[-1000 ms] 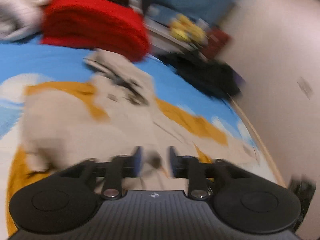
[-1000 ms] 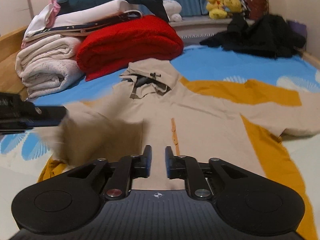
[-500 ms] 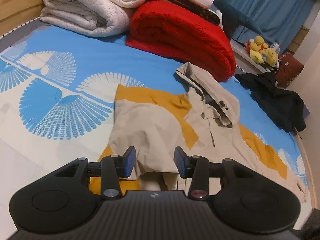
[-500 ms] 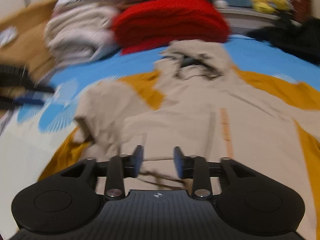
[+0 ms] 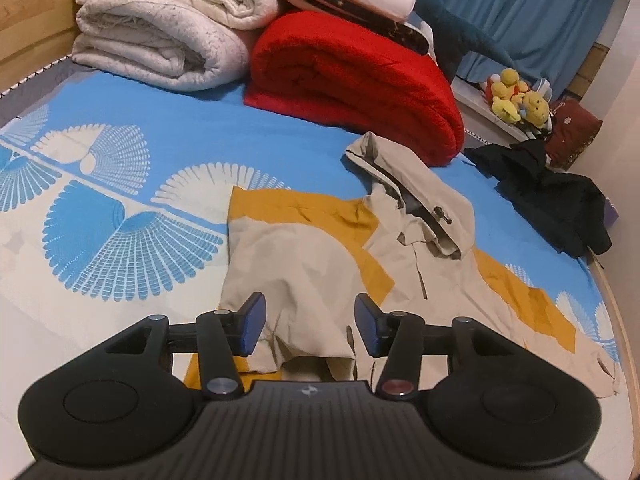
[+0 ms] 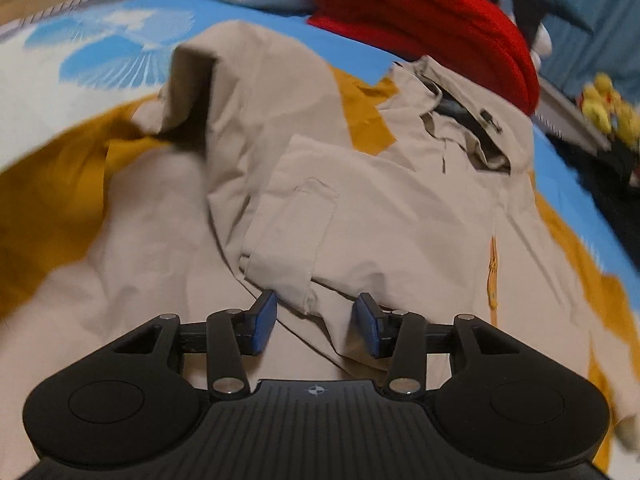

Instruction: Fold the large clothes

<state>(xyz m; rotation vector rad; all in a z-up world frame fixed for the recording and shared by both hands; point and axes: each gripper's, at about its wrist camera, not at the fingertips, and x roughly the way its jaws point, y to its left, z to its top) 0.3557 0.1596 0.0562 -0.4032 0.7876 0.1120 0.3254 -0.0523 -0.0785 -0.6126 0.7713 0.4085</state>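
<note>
We see the beige-and-mustard jacket (image 5: 320,264) spread on the bed (image 5: 132,152), hood toward the red blanket (image 5: 352,88) at 12 o'clock; no writing is readable. Our left claw (image 5: 308,324) and right claw (image 6: 316,326) both gape empty above its fabric.

So the bed (image 5: 192,128) has a blue sheet with white fan prints. Lying on it: a beige-and-mustard hooded jacket (image 5: 304,256), red blanket (image 5: 352,84), white quilts (image 5: 160,40), black jacket (image 5: 552,196).
</note>
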